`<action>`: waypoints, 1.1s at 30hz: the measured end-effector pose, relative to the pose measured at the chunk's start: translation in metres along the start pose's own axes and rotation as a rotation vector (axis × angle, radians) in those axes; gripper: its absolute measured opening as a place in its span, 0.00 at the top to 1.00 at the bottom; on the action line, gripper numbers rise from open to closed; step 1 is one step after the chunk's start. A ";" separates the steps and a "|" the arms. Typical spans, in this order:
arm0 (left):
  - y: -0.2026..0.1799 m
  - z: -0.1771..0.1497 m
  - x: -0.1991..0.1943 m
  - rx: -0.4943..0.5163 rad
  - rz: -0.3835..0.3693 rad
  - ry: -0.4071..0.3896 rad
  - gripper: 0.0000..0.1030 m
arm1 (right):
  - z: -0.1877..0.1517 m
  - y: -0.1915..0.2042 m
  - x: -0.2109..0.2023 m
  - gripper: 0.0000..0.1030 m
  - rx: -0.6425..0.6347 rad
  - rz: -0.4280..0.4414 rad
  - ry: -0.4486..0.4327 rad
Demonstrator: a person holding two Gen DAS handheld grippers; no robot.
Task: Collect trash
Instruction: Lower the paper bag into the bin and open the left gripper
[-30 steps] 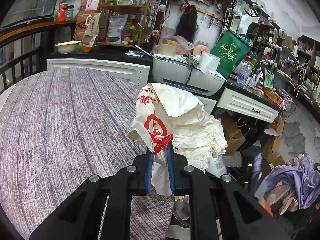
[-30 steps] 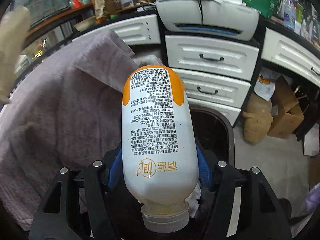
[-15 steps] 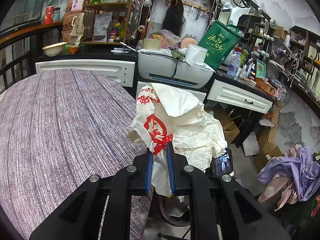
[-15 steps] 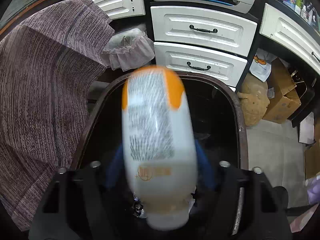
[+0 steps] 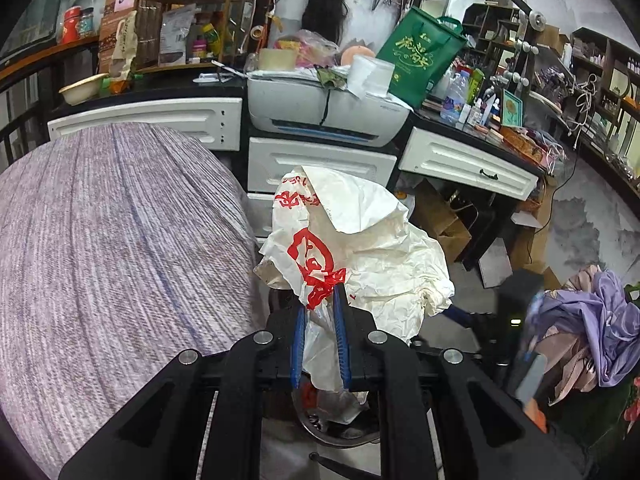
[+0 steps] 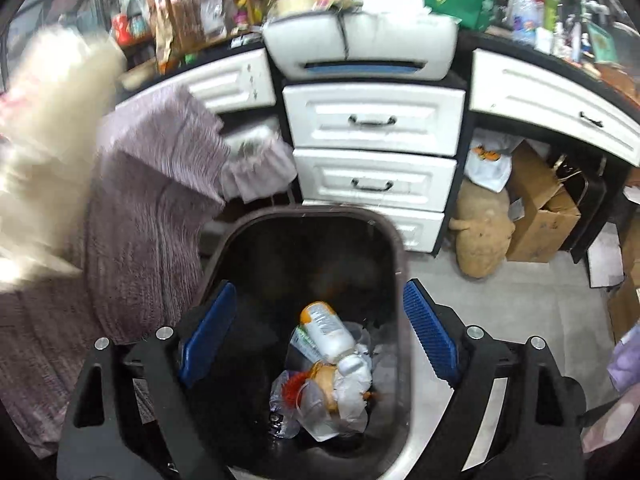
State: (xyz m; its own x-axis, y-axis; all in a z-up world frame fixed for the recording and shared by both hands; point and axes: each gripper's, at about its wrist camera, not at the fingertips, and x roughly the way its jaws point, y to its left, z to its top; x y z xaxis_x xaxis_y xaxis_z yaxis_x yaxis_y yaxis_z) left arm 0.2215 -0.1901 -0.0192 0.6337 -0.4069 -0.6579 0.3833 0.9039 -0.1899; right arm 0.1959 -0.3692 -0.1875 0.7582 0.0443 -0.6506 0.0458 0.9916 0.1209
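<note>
My left gripper (image 5: 320,308) is shut on a crumpled cream paper bag with red print (image 5: 360,248), held up beside the table edge and above the bin. The bag shows as a pale blur at the left of the right wrist view (image 6: 52,120). My right gripper (image 6: 316,320) is open and empty, directly over the dark trash bin (image 6: 394,248). A white bottle with an orange end (image 6: 326,330) lies inside the bin on clear plastic wrappers (image 6: 320,404).
A table under a purple-grey woven cloth (image 5: 112,248) lies to the left, its cloth hanging down (image 6: 152,216). White drawers (image 6: 376,148) and a printer (image 5: 324,112) stand behind the bin. Cardboard boxes (image 6: 540,216) and a purple cloth heap (image 5: 592,320) lie on the floor to the right.
My right gripper swung over the bin and opened; the bottle dropped from it into the bin. My left gripper moved right past the table edge, still holding the paper bag.
</note>
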 end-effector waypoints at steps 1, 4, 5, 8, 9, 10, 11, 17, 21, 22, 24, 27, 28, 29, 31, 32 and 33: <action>-0.003 -0.001 0.004 0.006 -0.002 0.007 0.86 | -0.001 -0.005 -0.010 0.16 0.011 -0.008 -0.020; -0.014 -0.002 0.013 0.026 -0.009 0.023 0.86 | -0.006 -0.017 -0.032 0.15 0.036 -0.027 -0.060; -0.017 -0.003 0.016 0.033 -0.013 0.029 0.86 | -0.007 -0.020 -0.038 0.15 0.043 -0.035 -0.070; -0.028 -0.006 0.028 0.059 -0.016 0.049 0.86 | -0.014 -0.033 -0.056 0.14 0.065 -0.055 -0.094; -0.032 -0.008 0.034 0.066 -0.019 0.062 0.86 | -0.018 -0.038 -0.062 0.14 0.070 -0.066 -0.101; -0.034 -0.010 0.038 0.070 -0.020 0.075 0.86 | -0.020 -0.043 -0.065 0.14 0.075 -0.077 -0.106; -0.036 -0.012 0.042 0.074 -0.020 0.085 0.86 | -0.023 -0.048 -0.069 0.14 0.081 -0.086 -0.110; -0.048 -0.026 0.078 0.098 -0.010 0.173 0.86 | -0.039 -0.074 -0.081 0.13 0.152 -0.100 -0.115; -0.050 -0.034 0.101 0.112 0.017 0.222 0.86 | -0.045 -0.085 -0.084 0.13 0.175 -0.111 -0.119; -0.050 -0.035 0.106 0.112 0.022 0.232 0.86 | -0.046 -0.086 -0.085 0.13 0.181 -0.114 -0.121; -0.050 -0.037 0.117 0.115 0.035 0.254 0.86 | -0.049 -0.090 -0.085 0.13 0.196 -0.105 -0.124; -0.048 -0.041 0.134 0.115 0.059 0.289 0.86 | -0.052 -0.094 -0.084 0.13 0.210 -0.098 -0.124; -0.047 -0.042 0.138 0.109 0.062 0.301 0.86 | -0.053 -0.095 -0.084 0.13 0.214 -0.096 -0.125; -0.046 -0.043 0.143 0.102 0.064 0.316 0.86 | -0.053 -0.095 -0.084 0.13 0.216 -0.096 -0.124; -0.047 -0.044 0.152 0.097 0.066 0.341 0.86 | -0.055 -0.096 -0.082 0.13 0.225 -0.092 -0.116; -0.048 -0.046 0.156 0.100 0.071 0.349 0.86 | -0.056 -0.097 -0.081 0.13 0.228 -0.091 -0.113; -0.049 -0.047 0.160 0.105 0.078 0.360 0.86 | -0.057 -0.098 -0.080 0.13 0.232 -0.090 -0.109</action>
State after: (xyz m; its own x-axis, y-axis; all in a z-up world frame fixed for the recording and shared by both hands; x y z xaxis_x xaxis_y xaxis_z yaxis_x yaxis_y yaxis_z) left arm 0.2724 -0.2935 -0.1499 0.3939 -0.2481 -0.8850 0.4215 0.9044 -0.0660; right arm 0.0937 -0.4626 -0.1897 0.8093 -0.0691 -0.5833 0.2549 0.9360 0.2429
